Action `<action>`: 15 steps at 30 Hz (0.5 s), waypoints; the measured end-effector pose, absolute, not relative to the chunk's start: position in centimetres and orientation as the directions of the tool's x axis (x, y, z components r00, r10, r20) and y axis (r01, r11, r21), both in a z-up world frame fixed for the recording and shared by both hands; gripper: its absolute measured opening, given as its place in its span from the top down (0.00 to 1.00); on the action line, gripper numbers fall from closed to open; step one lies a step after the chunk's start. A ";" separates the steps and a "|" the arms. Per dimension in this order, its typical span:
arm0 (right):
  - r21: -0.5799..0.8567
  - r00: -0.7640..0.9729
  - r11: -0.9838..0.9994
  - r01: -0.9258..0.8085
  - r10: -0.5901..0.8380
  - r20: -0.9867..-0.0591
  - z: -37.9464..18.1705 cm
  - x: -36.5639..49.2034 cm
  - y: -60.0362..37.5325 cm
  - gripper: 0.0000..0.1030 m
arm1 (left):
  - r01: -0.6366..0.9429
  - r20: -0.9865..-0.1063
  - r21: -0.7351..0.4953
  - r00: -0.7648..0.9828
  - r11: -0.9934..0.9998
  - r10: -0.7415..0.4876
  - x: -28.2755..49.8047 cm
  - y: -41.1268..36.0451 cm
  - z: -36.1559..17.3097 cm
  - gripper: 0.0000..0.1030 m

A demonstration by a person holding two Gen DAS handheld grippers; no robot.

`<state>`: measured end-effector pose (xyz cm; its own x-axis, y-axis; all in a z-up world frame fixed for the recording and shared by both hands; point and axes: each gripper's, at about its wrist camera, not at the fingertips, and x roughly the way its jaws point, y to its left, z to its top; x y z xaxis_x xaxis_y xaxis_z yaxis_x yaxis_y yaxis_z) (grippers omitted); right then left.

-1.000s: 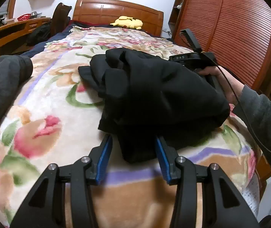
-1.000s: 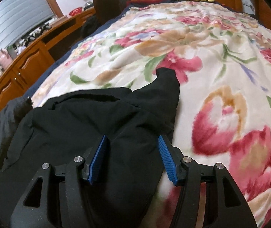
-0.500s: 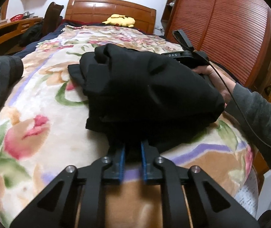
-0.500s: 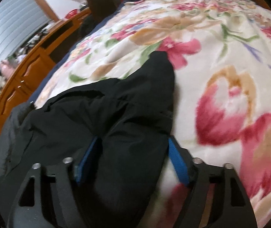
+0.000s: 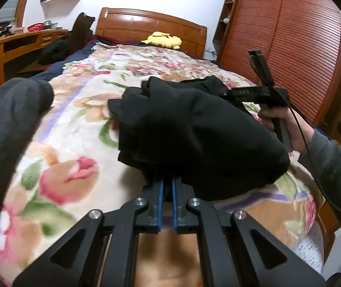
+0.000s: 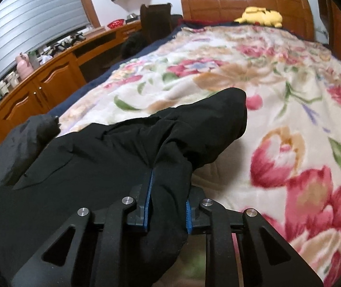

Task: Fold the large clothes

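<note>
Black garment (image 5: 194, 129) bunched on the floral blanket (image 5: 79, 124) near the bed's foot edge, toward its right side. Left claw (image 5: 166, 192) clenched on the near hem, blue pads almost meeting over a thin pinch of cloth. Right claw (image 6: 166, 205) clamped around a thick roll of the same garment (image 6: 122, 157), pads held apart by the bulk.

Likely risks: thin hem slipping free of the left pinch under pull; thick roll carrying hidden layers, giving a crooked fold; loose part sliding off the foot edge.

Left view alone: the person's right hand (image 5: 280, 122) on its handle, wardrobe doors (image 5: 290, 47), grey cloth (image 5: 7, 114) at the left edge. Right view alone: sleeve-like end (image 6: 227, 112) lying toward the headboard, wooden cabinets (image 6: 43, 88) along the left side.
</note>
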<state>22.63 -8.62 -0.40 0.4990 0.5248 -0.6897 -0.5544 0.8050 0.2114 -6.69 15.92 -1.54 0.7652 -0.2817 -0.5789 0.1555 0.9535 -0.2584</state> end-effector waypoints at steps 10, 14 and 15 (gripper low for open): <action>0.204 0.499 0.800 -0.564 0.527 -0.688 0.2 20.7 -7.8 0.82 | 0.143 -0.547 -0.206 0.804 0.968 -0.235 -8.4 16.8 0.8 0.99; 0.191 0.515 0.800 -0.569 0.528 -0.675 1.3 19.9 -7.2 0.82 | 0.132 -0.538 -0.204 0.813 0.970 -0.223 -8.4 17.6 1.6 0.99; 0.180 0.524 0.802 -0.569 0.523 -0.672 1.7 19.6 -6.9 0.82 | 0.131 -0.535 -0.202 0.815 0.971 -0.222 -8.4 17.9 1.8 0.99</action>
